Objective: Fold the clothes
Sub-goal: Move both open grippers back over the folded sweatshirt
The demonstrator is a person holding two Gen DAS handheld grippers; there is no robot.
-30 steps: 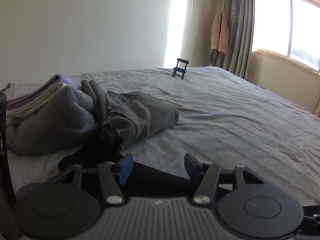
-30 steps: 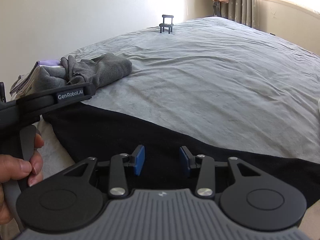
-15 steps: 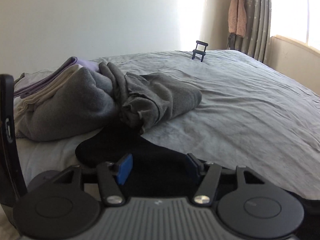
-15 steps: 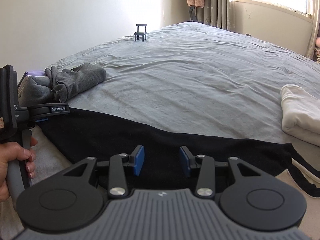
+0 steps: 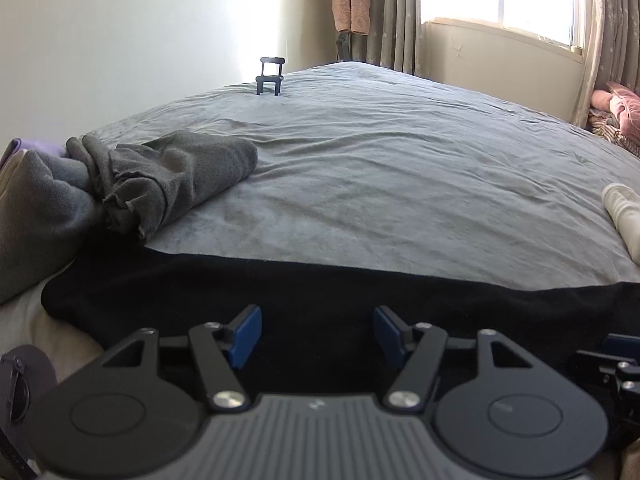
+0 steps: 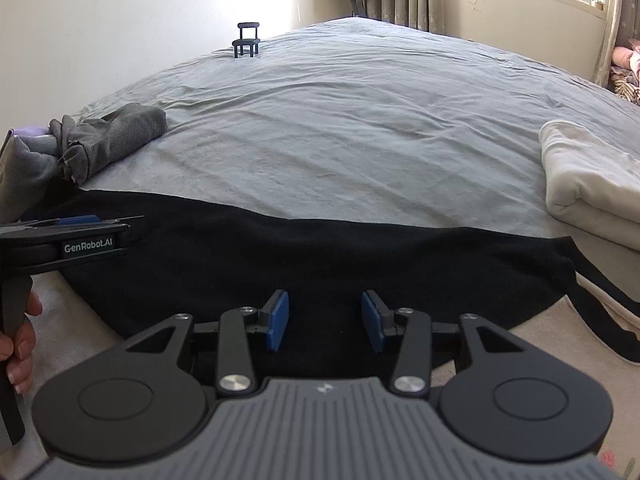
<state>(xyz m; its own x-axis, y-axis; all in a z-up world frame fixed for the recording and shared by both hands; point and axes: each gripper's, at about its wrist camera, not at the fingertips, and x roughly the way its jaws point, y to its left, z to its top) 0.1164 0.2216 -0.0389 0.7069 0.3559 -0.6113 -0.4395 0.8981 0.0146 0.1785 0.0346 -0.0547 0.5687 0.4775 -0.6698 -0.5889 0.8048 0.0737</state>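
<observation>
1. a black garment point(image 6: 320, 264) is seen spread flat along the near edge of a grey bed point(image 6: 360, 140), its far hem drawn into a nearly straight line.
2. the left claw point(image 5: 316, 332) is held low over the left part of the garment; its blue pads are apart and opening, with black cloth beneath them but nothing pinched between them.
3. the right claw point(image 6: 324, 324) is held low over the middle of the garment; its pads are also apart and opening, and no cloth is clamped.
4. compared with a second earlier, more of the garment is shown in both views, and both claws have been shifted along it towards the right.
5. a crumpled grey garment point(image 5: 172, 176) is left at the far left beside a stack of folded items point(image 5: 28, 200); a folded cream cloth point(image 6: 592, 184) lies at the right, touching the black garment's corner.
6. a small black stand point(image 6: 246, 40) is seen far off on the bed.
7. it is judged that the garment has been laid out and let go, so that a fresh hold for the first fold is likely needed next.
</observation>
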